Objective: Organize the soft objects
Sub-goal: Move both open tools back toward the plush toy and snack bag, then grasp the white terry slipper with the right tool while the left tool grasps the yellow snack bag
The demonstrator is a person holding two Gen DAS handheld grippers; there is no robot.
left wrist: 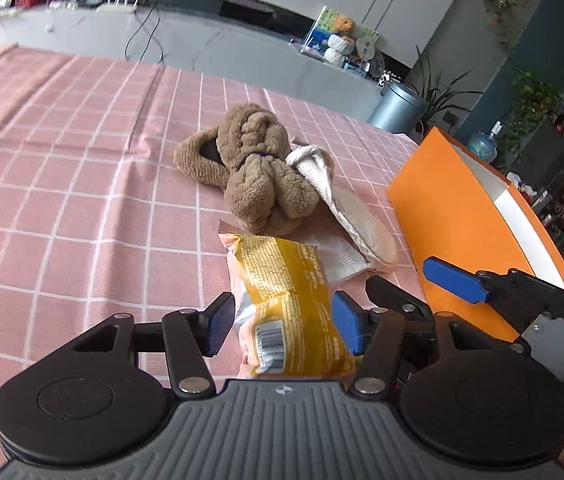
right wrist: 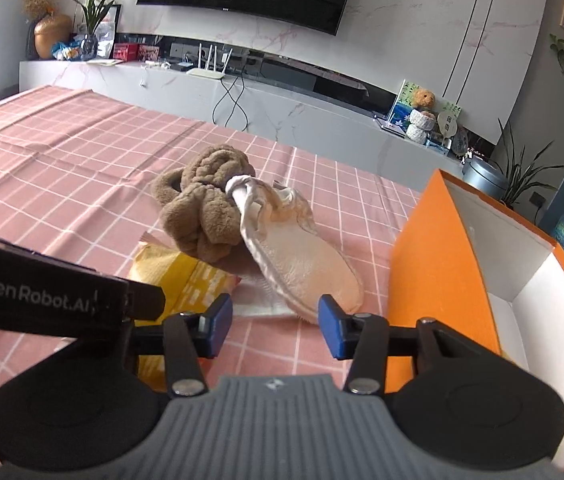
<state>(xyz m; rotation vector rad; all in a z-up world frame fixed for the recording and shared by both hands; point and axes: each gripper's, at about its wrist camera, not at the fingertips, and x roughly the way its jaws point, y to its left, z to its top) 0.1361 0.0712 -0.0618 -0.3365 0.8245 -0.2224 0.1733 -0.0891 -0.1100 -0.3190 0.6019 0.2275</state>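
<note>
Left wrist view is cataloguing, in descending size, the following on the pink checked tablecloth (left wrist: 61, 168). Item one: orange box (left wrist: 446, 216), open-topped with a white inside, standing at the right edge of the cloth; it is looking stiff-walled and light, likely the bin for the rest. Item two: brown plush toy (left wrist: 253, 160), lying near the middle of the cloth, well beyond both grippers; it is reading as light, squashy and non-slip, best taken by a thick lobe where the pile gives. Item three: cream slipper (right wrist: 306, 264), lying beside the plush and touching it, its toe pointing toward the right gripper; it is appearing soft yet sole-stiffened, so the rim of its toe is the likely purchase. Item four: yellow snack packet (left wrist: 294, 292), lying nearest the left gripper, one end tucked under the plush; it is judged light, crinkly, slippery and crushable, so a gentle pinch across its width is advised. Item five: left gripper (left wrist: 284, 326), pointing downward over the cloth, its blue pads (left wrist: 219, 328) standing half apart and straddling the packet's near end; the right pad is looking close against the wrapper, the left one apart, so no firm grip is showing. Item six: right gripper (right wrist: 273, 328), angling down just short of the slipper's toe, jaws half apart and holding nothing, only cloth between them.
</note>
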